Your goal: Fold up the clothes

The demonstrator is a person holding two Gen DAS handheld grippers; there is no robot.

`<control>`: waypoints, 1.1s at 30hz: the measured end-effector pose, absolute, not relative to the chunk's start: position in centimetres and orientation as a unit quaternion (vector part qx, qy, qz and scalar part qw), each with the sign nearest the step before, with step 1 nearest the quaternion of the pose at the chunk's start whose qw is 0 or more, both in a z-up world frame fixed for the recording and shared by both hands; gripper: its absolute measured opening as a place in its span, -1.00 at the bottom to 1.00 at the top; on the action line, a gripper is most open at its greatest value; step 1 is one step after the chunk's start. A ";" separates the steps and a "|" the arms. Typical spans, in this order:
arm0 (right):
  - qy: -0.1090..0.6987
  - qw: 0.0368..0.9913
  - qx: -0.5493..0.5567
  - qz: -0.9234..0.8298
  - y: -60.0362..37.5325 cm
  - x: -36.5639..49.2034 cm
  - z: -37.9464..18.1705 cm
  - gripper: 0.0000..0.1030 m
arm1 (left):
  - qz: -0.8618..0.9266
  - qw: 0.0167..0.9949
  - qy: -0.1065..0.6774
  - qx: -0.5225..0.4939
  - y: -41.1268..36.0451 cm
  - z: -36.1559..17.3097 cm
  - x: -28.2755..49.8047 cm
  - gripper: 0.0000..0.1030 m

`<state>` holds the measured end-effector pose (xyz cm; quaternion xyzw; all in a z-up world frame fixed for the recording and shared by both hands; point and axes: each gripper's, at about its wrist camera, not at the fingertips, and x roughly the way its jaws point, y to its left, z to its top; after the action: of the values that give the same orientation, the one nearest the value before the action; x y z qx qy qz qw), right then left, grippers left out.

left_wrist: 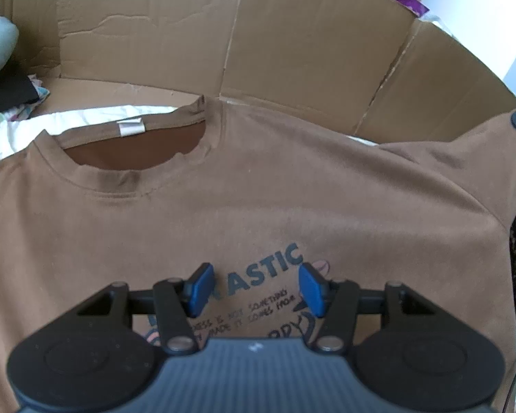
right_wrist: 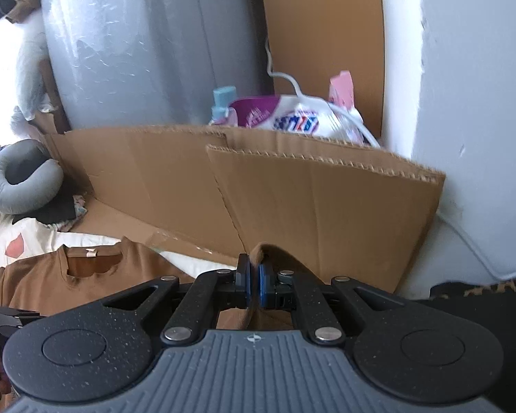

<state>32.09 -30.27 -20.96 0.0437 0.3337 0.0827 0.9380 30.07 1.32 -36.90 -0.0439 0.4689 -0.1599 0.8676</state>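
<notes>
A brown shirt (left_wrist: 258,206) lies spread out, front side up, on a white sheet (left_wrist: 24,130), with a wall of cardboard (left_wrist: 292,51) at the far side. Its neck hole points to the far side, and blue words show on the chest.

The left gripper (left_wrist: 254,285) hangs just over those words. Its blue jaws are wide apart and hold nothing.

The right gripper (right_wrist: 254,282) has its jaws pinched tight on a bit of the shirt's cloth, and that bit sticks up in a little peak. It looks like the right sleeve or shoulder is being lifted to fold it in. To do that well, keep the pinch tight, lift the cloth only a little, and bring it straight across so the edge lands flat with no bumps.

The left view shows the whole chest, the words and the white tag (left_wrist: 130,127). The right view shows the pinch up close, plus bottles and bags (right_wrist: 292,117) behind the cardboard and a grey neck pillow (right_wrist: 20,179) far left.
</notes>
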 end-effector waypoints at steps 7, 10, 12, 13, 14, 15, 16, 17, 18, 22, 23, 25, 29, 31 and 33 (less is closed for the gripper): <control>0.403 0.912 0.045 0.066 -30.7 30.5 -24.8 -0.93 | -0.156 0.868 0.469 -0.049 1.4 -37.2 30.2 0.12; 0.433 0.897 0.054 0.067 -30.6 29.8 -26.8 -0.93 | -0.158 0.868 0.469 -0.048 1.3 -37.3 30.2 0.12; 0.451 0.888 0.058 0.071 -30.4 29.2 -28.0 -0.93 | -0.158 0.868 0.469 -0.048 1.4 -37.3 30.2 0.12; 0.457 0.885 0.056 0.072 -30.1 28.9 -28.4 -0.93 | -0.158 0.868 0.469 -0.049 1.4 -37.3 30.3 0.12; 0.462 0.882 0.057 0.075 -29.9 28.5 -28.7 -0.93 | -0.158 0.868 0.469 -0.050 1.5 -37.3 30.3 0.12; 0.467 0.879 0.059 0.077 -29.7 28.3 -29.0 -0.94 | -0.157 0.868 0.468 -0.050 1.5 -37.3 30.3 0.12; 0.472 0.876 0.061 0.079 -29.6 28.0 -29.3 -0.94 | -0.157 0.868 0.468 -0.050 1.6 -37.3 30.4 0.12; 0.477 0.874 0.057 0.079 -29.3 27.8 -29.5 -0.94 | -0.157 0.868 0.468 -0.050 1.6 -37.3 30.4 0.12; 0.484 0.870 0.055 0.078 -29.3 27.6 -29.7 -0.94 | -0.157 0.868 0.468 -0.051 1.7 -37.3 30.3 0.12; 0.512 0.854 0.051 0.076 -29.1 27.4 -30.7 -0.93 | -0.158 0.868 0.468 -0.049 1.8 -37.3 30.2 0.12; 0.509 0.856 0.051 0.073 -29.3 27.6 -30.5 -0.89 | -0.158 0.868 0.468 -0.050 1.9 -37.4 30.2 0.13; 0.504 0.859 0.050 0.069 -29.6 27.9 -30.1 -0.89 | -0.158 0.868 0.468 -0.050 2.0 -37.4 30.2 0.13; 0.494 0.866 0.047 0.060 -30.2 28.4 -29.3 -0.66 | -0.158 0.868 0.468 -0.052 2.2 -37.5 30.2 0.13; 0.478 0.875 0.048 0.056 -30.7 29.3 -28.6 -0.55 | -0.158 0.868 0.467 -0.053 2.3 -37.5 30.2 0.13; 0.470 0.880 0.055 0.049 -31.3 30.3 -28.4 -0.54 | -0.159 0.869 0.466 -0.054 2.2 -37.4 30.3 0.13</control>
<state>30.30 -31.30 -28.37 0.0545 0.4700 0.0492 0.8796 30.34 2.24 -37.43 -0.0536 0.4659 -0.1593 0.8687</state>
